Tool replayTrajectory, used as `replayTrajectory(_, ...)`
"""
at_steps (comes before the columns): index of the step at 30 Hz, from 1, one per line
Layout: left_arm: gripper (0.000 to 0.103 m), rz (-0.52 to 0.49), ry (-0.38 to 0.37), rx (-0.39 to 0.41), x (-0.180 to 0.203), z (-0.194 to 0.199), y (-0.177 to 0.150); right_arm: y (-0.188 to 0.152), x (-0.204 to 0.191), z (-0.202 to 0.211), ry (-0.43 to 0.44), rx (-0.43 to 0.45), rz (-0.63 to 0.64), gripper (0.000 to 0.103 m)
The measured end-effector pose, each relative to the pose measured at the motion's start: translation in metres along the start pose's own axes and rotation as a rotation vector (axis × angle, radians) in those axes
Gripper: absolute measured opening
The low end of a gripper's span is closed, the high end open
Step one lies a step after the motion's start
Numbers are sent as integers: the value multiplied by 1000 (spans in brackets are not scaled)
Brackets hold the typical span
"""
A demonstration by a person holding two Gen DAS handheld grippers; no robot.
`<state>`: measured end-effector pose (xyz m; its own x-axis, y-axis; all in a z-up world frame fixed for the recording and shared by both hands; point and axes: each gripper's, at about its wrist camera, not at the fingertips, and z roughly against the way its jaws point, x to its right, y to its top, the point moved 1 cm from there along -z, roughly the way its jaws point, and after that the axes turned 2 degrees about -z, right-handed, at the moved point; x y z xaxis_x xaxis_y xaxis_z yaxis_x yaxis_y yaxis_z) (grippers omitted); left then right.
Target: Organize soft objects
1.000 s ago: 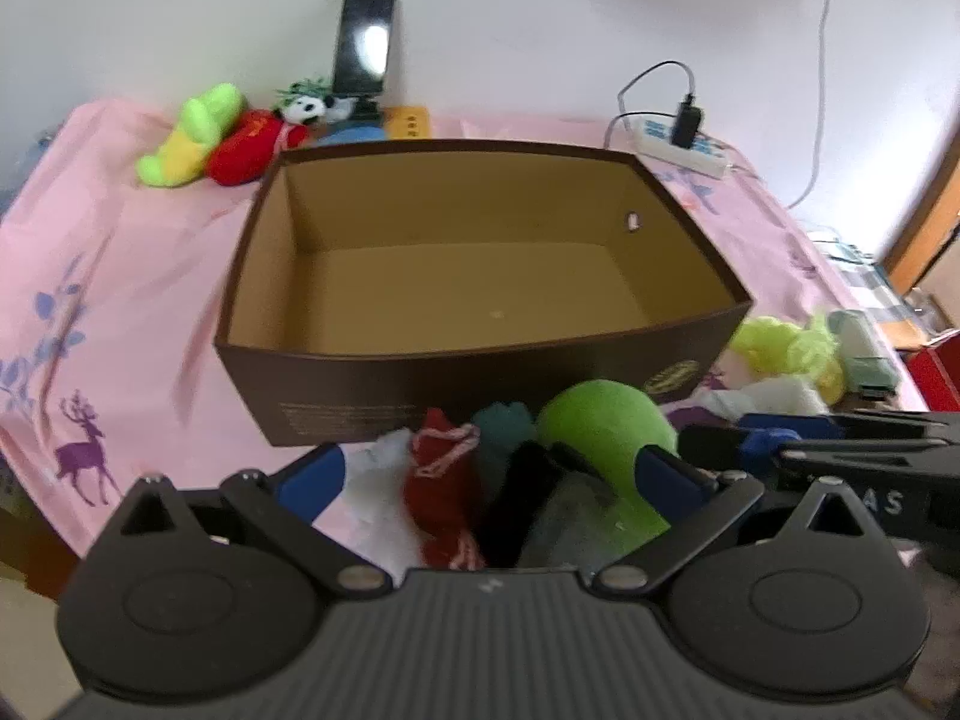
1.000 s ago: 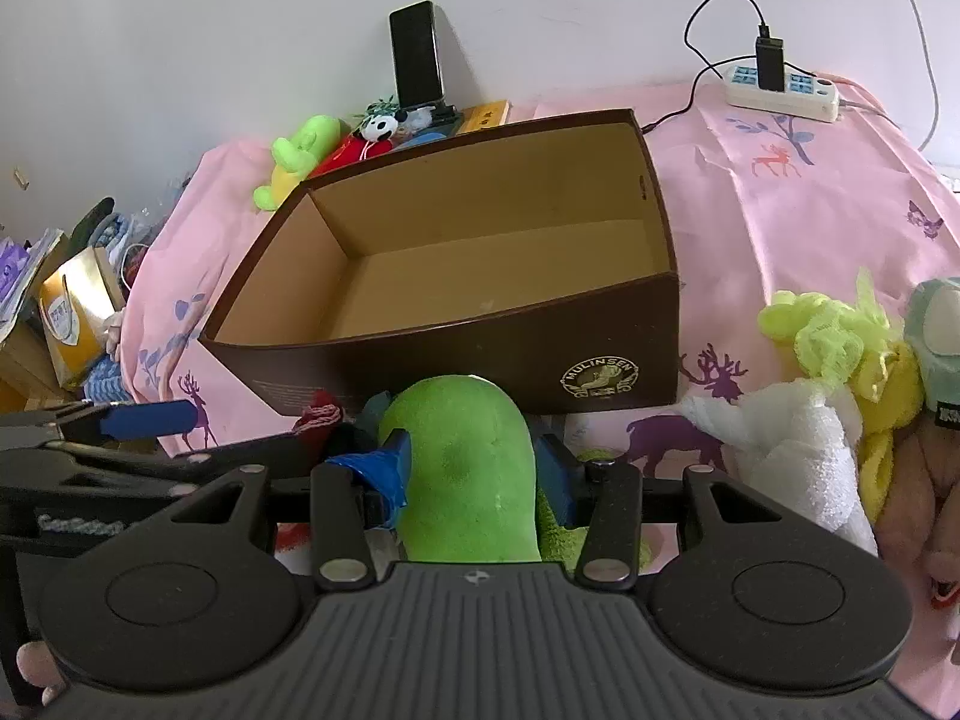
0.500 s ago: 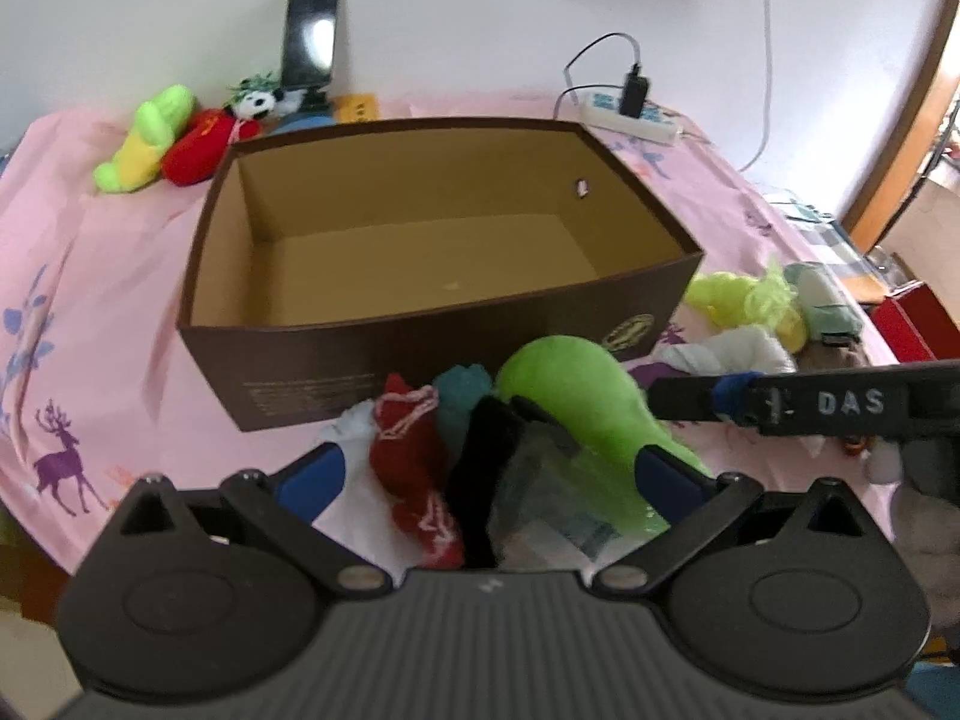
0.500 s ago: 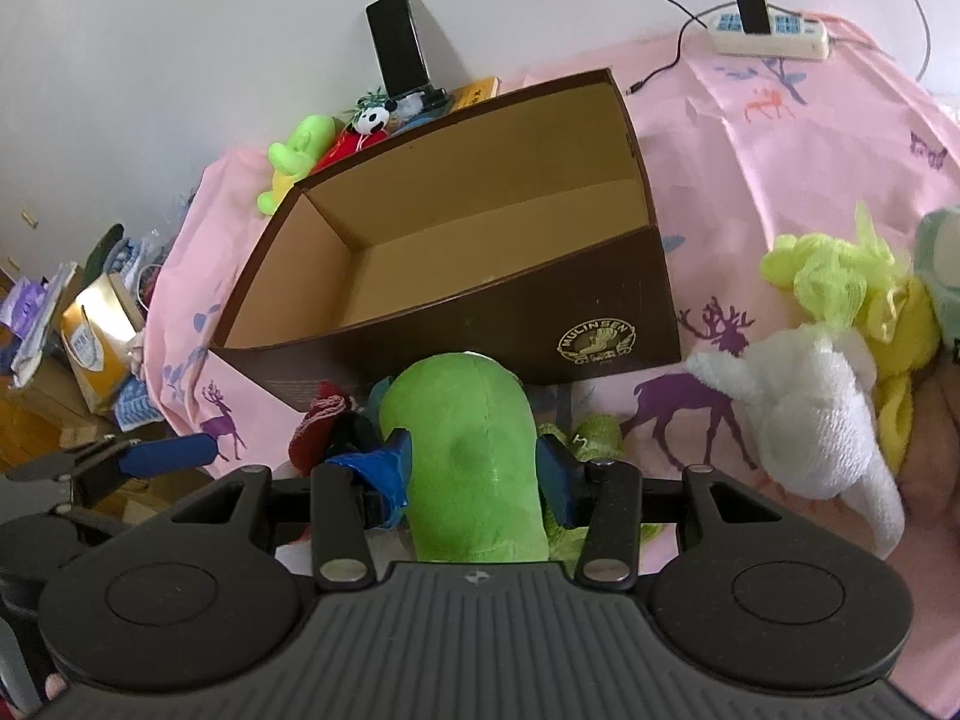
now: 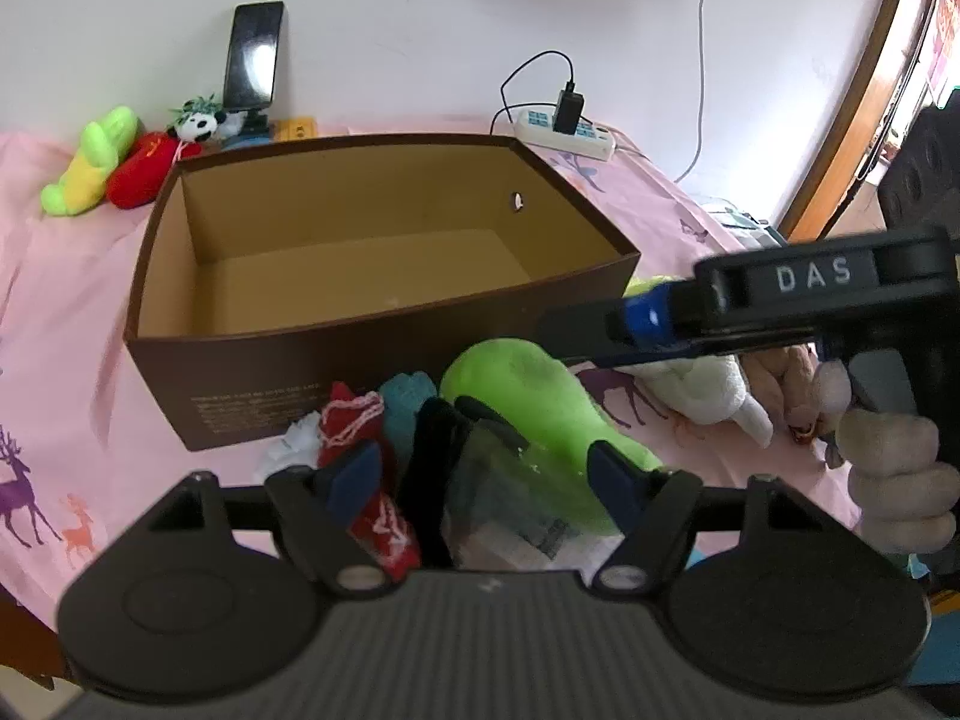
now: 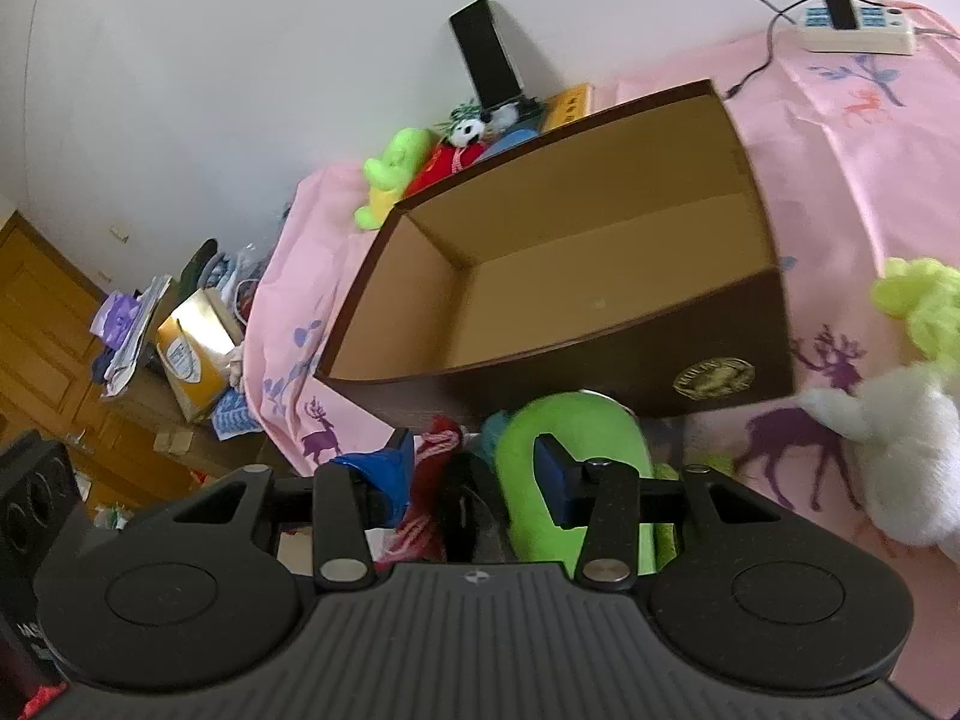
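An open brown cardboard box (image 5: 360, 372) (image 6: 690, 354) stands empty on the pink bedspread. In front of it lies a heap: a green plush (image 5: 522, 396) (image 6: 576, 426), a red knitted piece (image 5: 351, 426) (image 6: 441, 438), a teal piece (image 5: 408, 396), a black piece (image 5: 435, 438) and a clear plastic bag (image 5: 498, 498). My left gripper (image 5: 486, 477) straddles the heap, its jaws closing, one pad by the red piece and one by the green plush. My right gripper (image 6: 471, 474) (image 5: 564, 330) hovers just above the heap, jaws closing slightly, gripping nothing.
A white plush (image 5: 702, 384) (image 6: 900, 420) and a yellow-green fluffy toy (image 6: 918, 300) lie right of the box. Green-yellow (image 5: 90, 162), red (image 5: 150, 168) and panda (image 5: 198, 123) toys sit behind it by a phone (image 5: 255, 54). A power strip (image 5: 564, 132) lies far right.
My left jaws have narrowed around the heap. The right gripper has rolled and shifted left, so the green plush no longer sits between its pads. In the left view it appears higher.
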<state>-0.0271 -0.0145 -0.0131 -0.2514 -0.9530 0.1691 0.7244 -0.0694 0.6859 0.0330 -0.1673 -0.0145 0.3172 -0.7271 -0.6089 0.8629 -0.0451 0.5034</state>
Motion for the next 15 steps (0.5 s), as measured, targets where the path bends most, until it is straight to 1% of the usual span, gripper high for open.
replayTrajectory(2,71,1,-11,15,-2,-2,0,1,-3,-9,8,-24,14,27)
replayTrajectory(4,61,-3,-20,22,-4,-7,0,0,-4,-17,1,-38,31,26)
replayTrajectory(5,54,-5,-25,19,-5,-9,-1,0,-4,-20,-1,-46,30,26)
replayTrajectory(6,49,-5,-29,14,-7,-12,-1,-1,-4,-23,5,-52,27,26)
replayTrajectory(10,47,15,-34,4,-16,-20,-8,-2,-5,-28,37,-66,41,25)
replayTrajectory(14,47,24,-30,12,-25,-29,-10,-4,-9,-37,13,-70,83,24)
replayTrajectory(15,40,23,-29,7,-26,-31,-10,-4,-10,-39,8,-71,95,24)
